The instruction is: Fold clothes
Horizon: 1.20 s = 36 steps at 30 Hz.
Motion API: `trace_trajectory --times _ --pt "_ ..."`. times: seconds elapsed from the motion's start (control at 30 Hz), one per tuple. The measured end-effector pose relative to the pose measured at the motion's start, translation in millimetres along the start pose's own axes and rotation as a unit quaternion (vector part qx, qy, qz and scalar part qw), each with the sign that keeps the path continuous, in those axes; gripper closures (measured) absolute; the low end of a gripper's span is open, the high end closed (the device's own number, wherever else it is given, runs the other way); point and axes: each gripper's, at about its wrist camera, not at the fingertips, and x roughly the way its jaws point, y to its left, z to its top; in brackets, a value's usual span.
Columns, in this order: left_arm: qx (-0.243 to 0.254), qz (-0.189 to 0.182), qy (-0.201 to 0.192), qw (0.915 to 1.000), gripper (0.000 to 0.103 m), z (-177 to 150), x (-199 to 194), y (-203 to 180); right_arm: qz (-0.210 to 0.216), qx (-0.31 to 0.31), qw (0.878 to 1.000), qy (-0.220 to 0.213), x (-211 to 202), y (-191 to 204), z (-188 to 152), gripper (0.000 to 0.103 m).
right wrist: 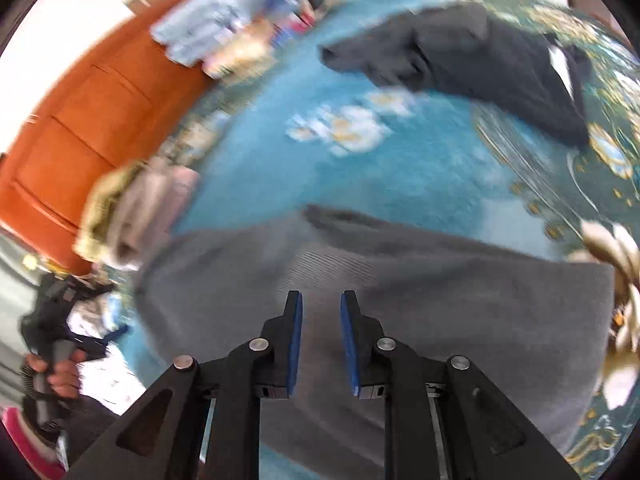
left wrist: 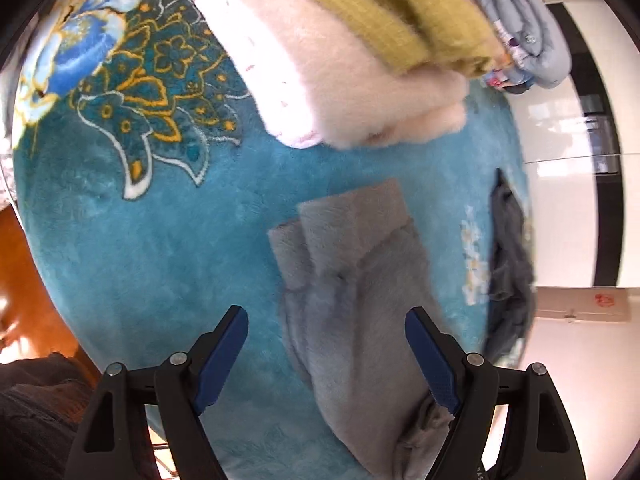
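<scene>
A grey fleece garment (left wrist: pixel 352 264) lies partly folded on the teal flowered blanket (left wrist: pixel 140 240). My left gripper (left wrist: pixel 326 314) hovers just above the garment's near part, jaws wide open, nothing between them. In the right wrist view the same grey garment (right wrist: pixel 440 280) spreads flat under my right gripper (right wrist: pixel 321 296). Its jaws stand a narrow gap apart, and no cloth is caught between the pads. A dark grey garment (right wrist: pixel 460 52) lies crumpled farther back on the blanket (right wrist: pixel 360 176), and it also shows in the left wrist view as a dark garment (left wrist: pixel 512 264) at the bed's edge.
A folded stack sits behind: a pale pink fleece (left wrist: pixel 328 72) under an olive knit (left wrist: pixel 400 12). A light blue quilted jacket (left wrist: pixel 520 28) lies beyond it. An orange wooden headboard (right wrist: pixel 80 120) bounds the bed. A person's hand (right wrist: pixel 60 372) grips a handle at lower left.
</scene>
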Motion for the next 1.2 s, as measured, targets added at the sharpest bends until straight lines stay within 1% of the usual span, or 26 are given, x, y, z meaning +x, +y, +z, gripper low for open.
trace_trajectory --times 0.07,0.17,0.27,0.33,0.47,0.5,0.57,0.63,0.7,0.73,0.83,0.9,0.93,0.97,1.03,1.1,1.2 --pt "-0.008 0.005 0.003 0.9999 0.019 2 6 4 -0.002 0.010 1.000 0.021 13 -7 -8 0.083" --pt "-0.024 -0.007 0.008 0.9997 0.019 4 14 8 -0.003 0.030 0.999 0.032 22 -15 -19 0.083" --pt "-0.029 -0.017 0.009 0.9994 0.020 7 22 9 0.001 0.034 0.999 0.028 18 -18 -18 0.083" --pt "-0.032 -0.030 0.005 0.9990 0.021 12 25 10 0.005 0.033 0.999 0.023 13 -18 -15 0.083" --pt "-0.038 -0.049 -0.025 0.9978 0.022 19 21 12 0.011 0.034 0.999 0.009 2 -16 -9 0.083" --pt "-0.039 -0.055 -0.028 0.9974 0.026 20 22 12 0.011 0.036 0.999 0.007 2 -14 -7 0.083" --pt "-0.037 -0.060 -0.028 0.9971 0.044 22 24 11 0.011 0.037 0.999 0.004 1 -12 -5 0.083" --pt "-0.029 -0.053 -0.029 0.9978 0.059 21 27 7 0.009 0.038 0.999 0.003 -1 -10 -5 0.083" --pt "-0.024 -0.045 -0.030 0.9983 0.069 22 26 6 0.008 0.039 0.999 0.003 -3 -8 -5 0.083" --pt "-0.021 -0.039 -0.032 0.9985 0.073 21 25 4 0.008 0.040 0.999 0.002 -4 -7 -6 0.083" --pt "-0.006 -0.022 -0.039 0.9990 0.079 20 18 -3 0.007 0.043 0.999 -0.004 -8 -7 -7 0.083" --pt "0.035 -0.004 -0.053 0.9980 0.081 15 10 -22 0.006 0.049 0.999 -0.010 -13 -8 -9 0.083" --pt "0.068 0.003 -0.063 0.9957 0.082 11 5 -38 0.005 0.052 0.999 -0.014 -17 -10 -10 0.083" --pt "0.105 0.010 -0.074 0.9917 0.082 5 0 -56 0.004 0.055 0.998 -0.018 -20 -11 -12 0.083" --pt "0.179 0.013 -0.090 0.9796 0.083 -14 -8 -96 0.002 0.060 0.998 -0.026 -30 -15 -16 0.083" --pt "0.252 0.010 -0.103 0.9621 0.083 -43 -13 -137 -0.003 0.064 0.997 -0.034 -41 -20 -22 0.083" --pt "0.353 -0.001 -0.118 0.9281 0.083 -92 -14 -201 -0.016 0.075 0.996 -0.050 -63 -34 -35 0.083"
